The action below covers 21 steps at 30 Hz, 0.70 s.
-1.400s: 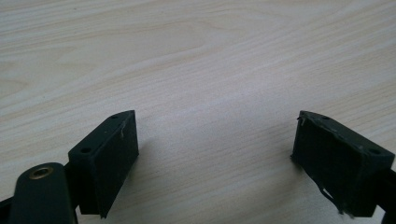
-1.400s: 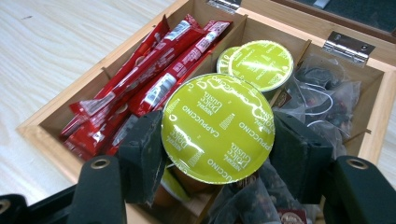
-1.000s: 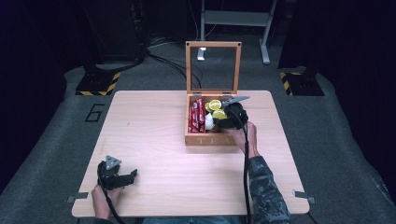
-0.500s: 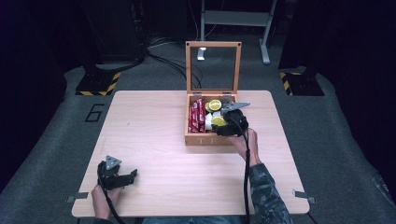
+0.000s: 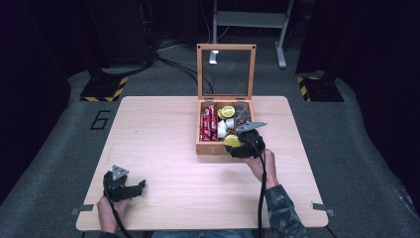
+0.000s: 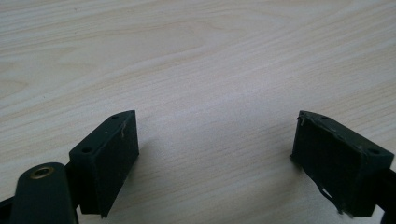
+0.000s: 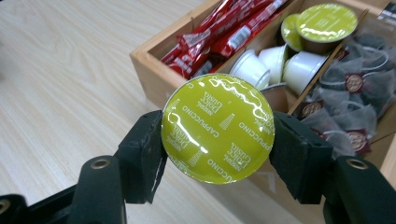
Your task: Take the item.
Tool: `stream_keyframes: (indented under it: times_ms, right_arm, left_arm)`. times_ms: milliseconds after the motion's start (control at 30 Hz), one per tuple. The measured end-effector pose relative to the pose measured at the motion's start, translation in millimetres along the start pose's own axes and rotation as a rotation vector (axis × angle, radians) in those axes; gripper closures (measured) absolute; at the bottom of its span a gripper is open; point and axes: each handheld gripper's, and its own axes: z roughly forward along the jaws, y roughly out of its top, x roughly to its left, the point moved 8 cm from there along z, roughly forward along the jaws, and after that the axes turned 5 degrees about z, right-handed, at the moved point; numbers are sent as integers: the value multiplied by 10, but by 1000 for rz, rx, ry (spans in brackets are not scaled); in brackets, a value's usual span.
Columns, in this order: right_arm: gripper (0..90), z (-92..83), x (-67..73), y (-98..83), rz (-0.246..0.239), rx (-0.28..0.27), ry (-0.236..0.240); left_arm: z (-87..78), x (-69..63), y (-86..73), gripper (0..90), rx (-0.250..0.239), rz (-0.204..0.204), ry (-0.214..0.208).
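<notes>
Lime-green foil, printed with the word cappuccino, faces you at the centre of the right gripper view: that is the lid of the coffee capsule (image 7: 218, 129), and your right tool (image 7: 218, 133) has it pinched by the rim from both sides, jaws closed against its edge. In the high view the capsule (image 5: 233, 141) sits just right of centre, over the near right corner of the wooden box (image 5: 206, 147), clear of the compartments behind it.

Judge it as light and fairly stiff in the plastic body, but the foil top looks thin and glossy, so it would likely dent or puncture under pressure and slide if squeezed on the face. Keep your hold on the round rim and wall, where the jaws sit now, and press only as much as a light thing needs.

Your left tool (image 5: 122, 187) rests low at the lower left of the high view, jaws spread wide with nothing but bare wooden surface (image 6: 201, 60) between them
</notes>
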Motion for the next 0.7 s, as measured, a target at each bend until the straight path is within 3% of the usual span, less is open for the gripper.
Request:
stream_keyframes:
  times_ms: [700]
  right_arm:
    - [376,275,235,-561,14,78,53]
  left_arm:
    - [-6,1,-4,141,9,3,-1]
